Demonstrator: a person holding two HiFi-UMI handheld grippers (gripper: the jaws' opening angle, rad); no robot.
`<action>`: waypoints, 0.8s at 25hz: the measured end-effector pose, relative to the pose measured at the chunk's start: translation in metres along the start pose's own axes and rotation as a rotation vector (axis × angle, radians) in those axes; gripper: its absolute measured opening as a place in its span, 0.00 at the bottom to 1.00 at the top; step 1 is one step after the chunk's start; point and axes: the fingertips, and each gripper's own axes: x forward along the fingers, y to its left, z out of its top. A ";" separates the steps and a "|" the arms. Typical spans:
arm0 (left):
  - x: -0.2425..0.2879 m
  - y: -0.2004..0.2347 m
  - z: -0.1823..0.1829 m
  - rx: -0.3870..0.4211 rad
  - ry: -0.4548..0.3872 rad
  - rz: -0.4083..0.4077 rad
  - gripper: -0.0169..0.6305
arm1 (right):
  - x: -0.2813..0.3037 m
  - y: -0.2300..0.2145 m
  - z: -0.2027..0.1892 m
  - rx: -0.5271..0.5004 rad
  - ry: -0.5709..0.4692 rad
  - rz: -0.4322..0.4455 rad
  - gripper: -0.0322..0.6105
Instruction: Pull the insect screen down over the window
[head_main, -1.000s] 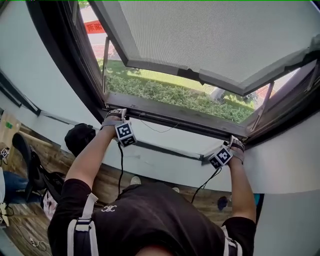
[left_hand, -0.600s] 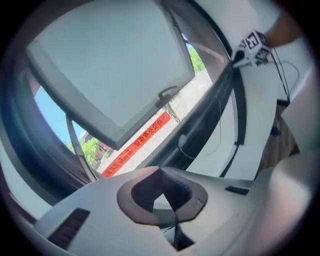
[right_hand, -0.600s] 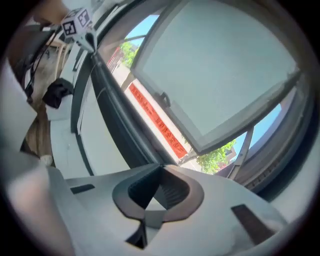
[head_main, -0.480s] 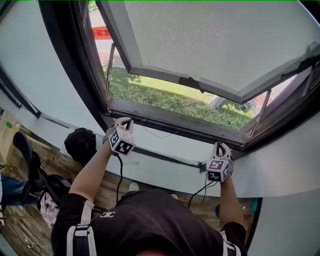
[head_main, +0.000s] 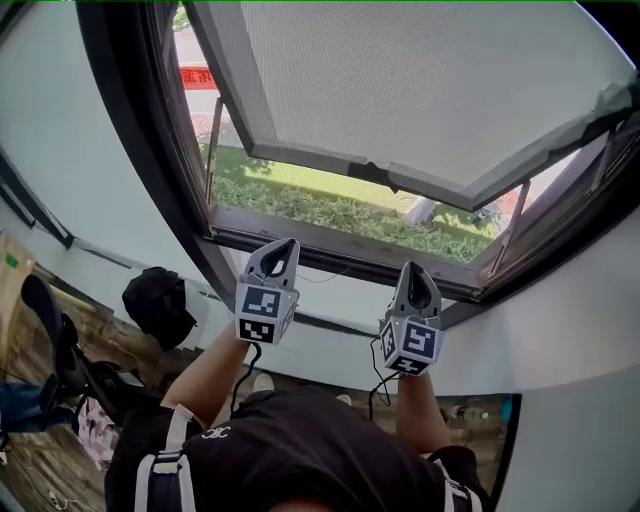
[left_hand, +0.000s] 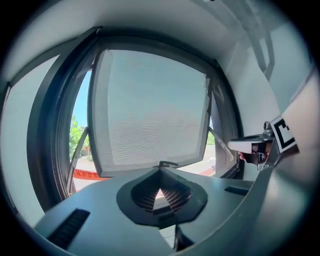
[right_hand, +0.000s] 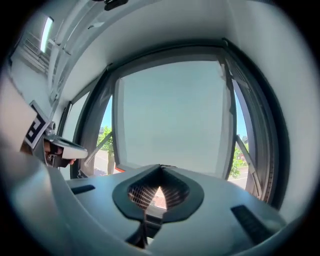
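1. You are holding both claws up in front of the window frame (head_main: 150, 160). Your left claw (head_main: 284, 244) and your right claw (head_main: 415, 268) are each keeping their jaws pressed together, gripping nothing and touching nothing.
2. In the gripper views, the ribbed pads (left_hand: 172, 192) of the left claw (left_hand: 160, 186) and those of the right claw (right_hand: 159, 187) are meeting at the tips, with only daylight showing behind them.
3. The insect screen (head_main: 430, 80) is sitting above and beyond the claws. Its lower edge is standing clear of the sill (head_main: 330, 245), leaving a gap that is showing a hedge (head_main: 330, 210).
4. Counted: two claws, two marker cubes, one screen, one small handle (left_hand: 167, 163) on the screen's lower edge, and two slanting stays, one on each side.
5. The screen's upper part is running off the top of the head view. The clutter on the wooden floor beside a black bag (head_main: 158, 305) is too small to make out.
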 end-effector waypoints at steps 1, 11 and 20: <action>-0.001 -0.006 0.000 0.007 -0.004 -0.006 0.05 | 0.001 0.005 0.003 0.005 -0.010 0.010 0.06; 0.002 -0.028 -0.015 -0.005 0.039 -0.044 0.05 | 0.004 0.029 -0.015 0.055 0.037 0.087 0.06; 0.003 -0.031 -0.016 0.002 0.035 -0.057 0.05 | 0.006 0.033 -0.018 0.035 0.049 0.094 0.06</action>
